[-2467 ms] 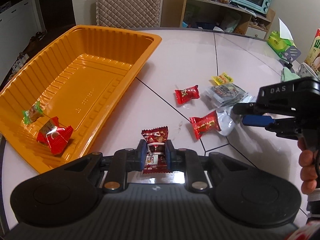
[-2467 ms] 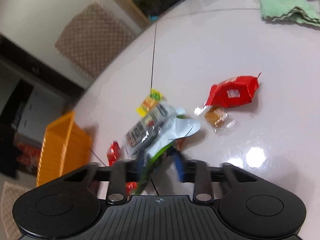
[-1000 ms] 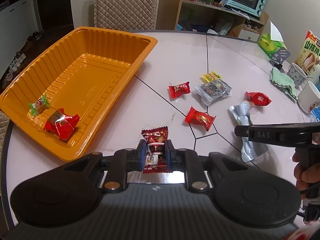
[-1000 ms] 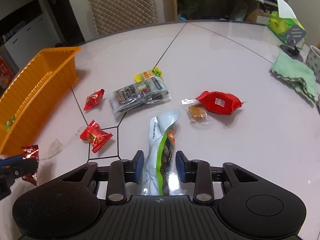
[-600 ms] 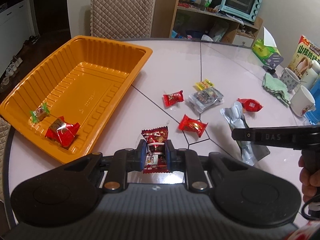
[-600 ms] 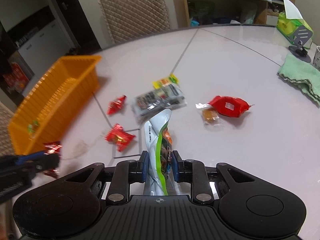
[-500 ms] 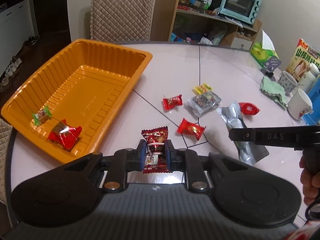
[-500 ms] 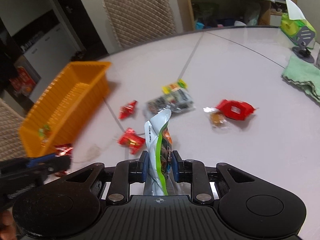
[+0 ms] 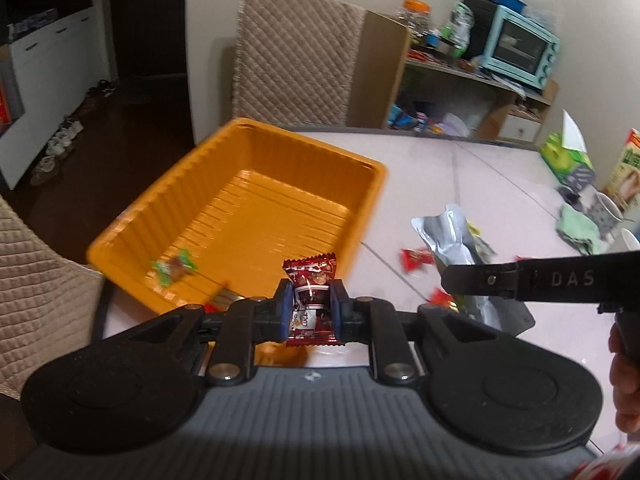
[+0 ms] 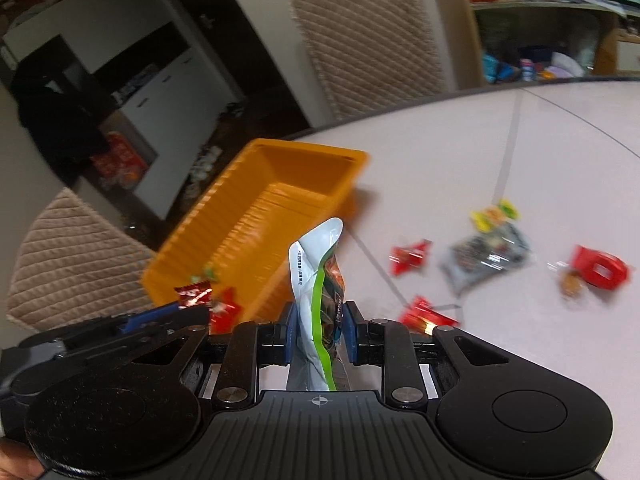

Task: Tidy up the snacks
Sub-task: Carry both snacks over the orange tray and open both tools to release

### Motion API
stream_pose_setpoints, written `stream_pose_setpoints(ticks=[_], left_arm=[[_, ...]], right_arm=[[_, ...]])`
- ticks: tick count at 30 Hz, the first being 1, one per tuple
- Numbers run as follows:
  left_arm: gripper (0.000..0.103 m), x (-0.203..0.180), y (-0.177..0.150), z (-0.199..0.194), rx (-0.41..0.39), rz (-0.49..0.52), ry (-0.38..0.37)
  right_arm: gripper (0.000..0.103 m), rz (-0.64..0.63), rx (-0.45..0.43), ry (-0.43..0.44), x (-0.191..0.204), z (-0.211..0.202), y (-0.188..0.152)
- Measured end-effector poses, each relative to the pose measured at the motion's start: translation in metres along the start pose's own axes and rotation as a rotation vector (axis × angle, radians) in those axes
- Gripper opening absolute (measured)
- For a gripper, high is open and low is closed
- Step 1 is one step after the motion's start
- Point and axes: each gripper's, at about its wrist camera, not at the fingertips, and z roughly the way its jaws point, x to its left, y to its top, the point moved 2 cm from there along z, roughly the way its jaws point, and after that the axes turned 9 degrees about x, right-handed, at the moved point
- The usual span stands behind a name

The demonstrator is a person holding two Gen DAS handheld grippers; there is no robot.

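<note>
While laden, both tongs near tray rim (image 9: 372, 184).

The left gripper (image 9: 308, 310) squeezes a small red candy pack (image 9: 311, 288) tight between its fingers. The right gripper (image 10: 318, 338) pinches a silver pouch (image 10: 318, 280) that sticks up past its fingertips.

orange ribbed tray (image 9: 224, 184), dark-red candy wrapper (image 9: 311, 280)
</note>
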Motion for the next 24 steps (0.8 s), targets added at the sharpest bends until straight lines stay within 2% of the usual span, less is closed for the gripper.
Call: stream_pose_setpoints(ticks=[5, 12, 24], left_arm=[[0.018, 0.029, 0.012, 0.001, -0.013, -0.029, 0.039], [0.018, 0.059, 0.031, 0.015, -0.017, -0.052, 0.064], [0.018, 0.09, 0.05, 0.043, 0.008, -0.08, 0.07]], right_arm=[[0.025, -0.037, 0.01, 0.046, 0.032, 0.026, 0.019], [0.025, -0.081, 0.033, 0.047, 0.063, 0.07, 0.041], [0.025, -0.08, 0.068, -0.005, 0.068, 0.134, 0.062]])
